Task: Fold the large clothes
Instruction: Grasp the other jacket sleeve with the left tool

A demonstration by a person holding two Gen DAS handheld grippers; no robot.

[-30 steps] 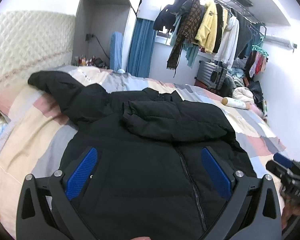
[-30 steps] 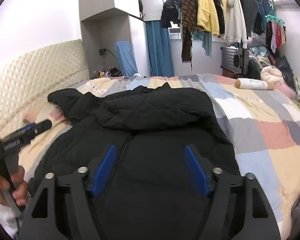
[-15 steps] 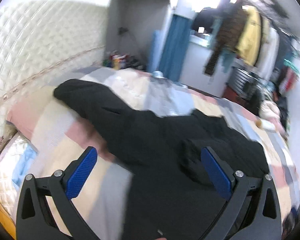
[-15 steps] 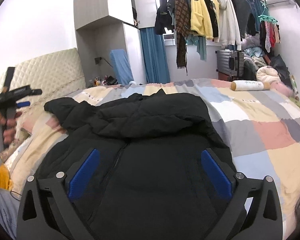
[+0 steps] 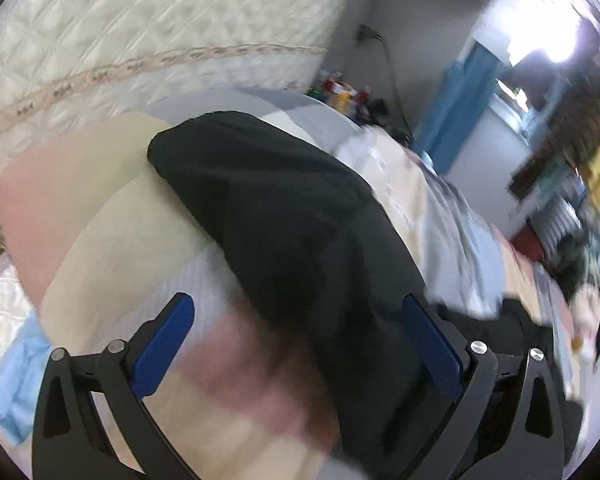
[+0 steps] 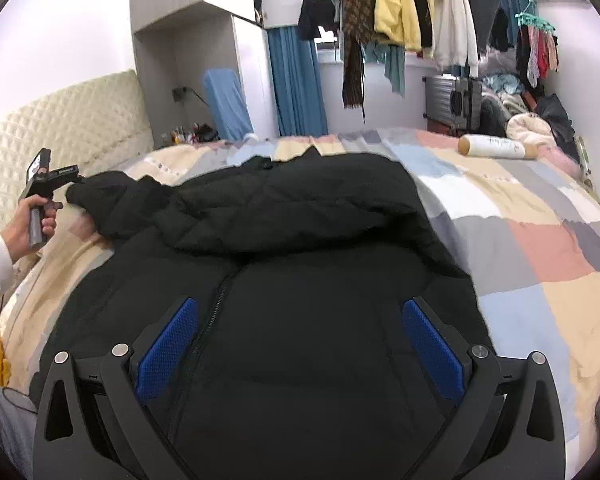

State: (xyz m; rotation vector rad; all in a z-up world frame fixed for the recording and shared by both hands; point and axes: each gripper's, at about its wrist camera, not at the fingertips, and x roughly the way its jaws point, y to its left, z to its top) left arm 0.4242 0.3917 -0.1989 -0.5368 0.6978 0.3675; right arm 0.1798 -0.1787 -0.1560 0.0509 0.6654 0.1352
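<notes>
Jacket (image 6: 300,280) lies front up on the bed (image 6: 540,248), zipped, its hem toward the near edge and its collar toward the far side. One sleeve is already laid across the chest as a thick band; the other sleeve (image 5: 260,184) is spread out toward the headboard (image 6: 60,128) side, not yet folded in. So the fold looks barely half begun: that sleeve has to come across, and then the body has to be doubled over.

The right claw (image 6: 300,344) hangs just above the jacket's lower front, its jaws having just been opening and now spread wide with only the fabric showing beyond them, nothing pinched. The left claw (image 5: 296,340) is out at the headboard side, jaws wide apart too, with the spread sleeve running up between and beyond the pads; the picture is blurred, and no pad seems to press the cloth. In the right view, the hand (image 6: 32,220) holds that claw right at the sleeve's cuff end.
</notes>
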